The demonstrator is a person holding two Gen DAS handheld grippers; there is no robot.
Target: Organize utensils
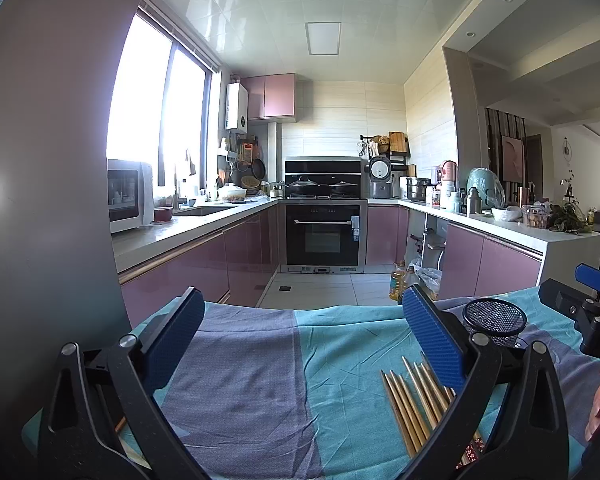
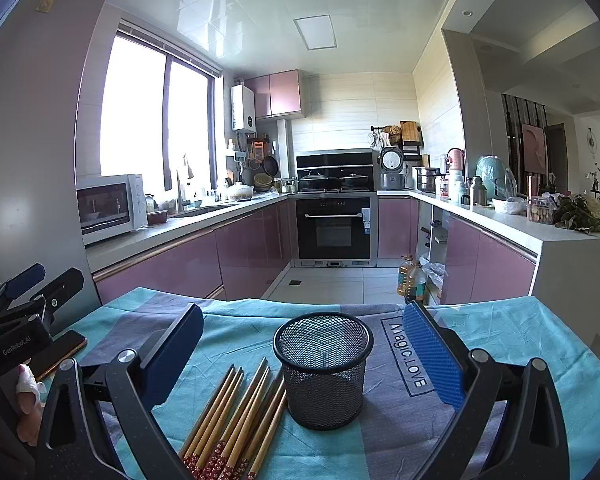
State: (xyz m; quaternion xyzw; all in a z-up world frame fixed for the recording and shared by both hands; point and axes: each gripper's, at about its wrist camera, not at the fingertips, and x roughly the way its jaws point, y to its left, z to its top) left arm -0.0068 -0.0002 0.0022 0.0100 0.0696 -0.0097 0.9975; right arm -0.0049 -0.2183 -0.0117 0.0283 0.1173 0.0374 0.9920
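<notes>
Both grippers hover over the desk (image 2: pixel 500 332) with jaws wide and nothing between them: the left gripper (image 1: pixel 304 344) over bare cloth (image 1: pixel 240 380), the right gripper (image 2: pixel 304 348) facing the mesh cup (image 2: pixel 323 368). The chopsticks (image 2: pixel 236 416) lie flat in a loose bundle just left of the upright cup, tips toward it

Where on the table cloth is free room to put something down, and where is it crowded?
Free: the grey stripe of the cloth left of the chopsticks, between the open left gripper fingers; also the cloth right of the mesh cup, beyond the printed lettering. Crowded: the middle, where the chopsticks lie against the cup's base, and the left edge with the phone.
</notes>
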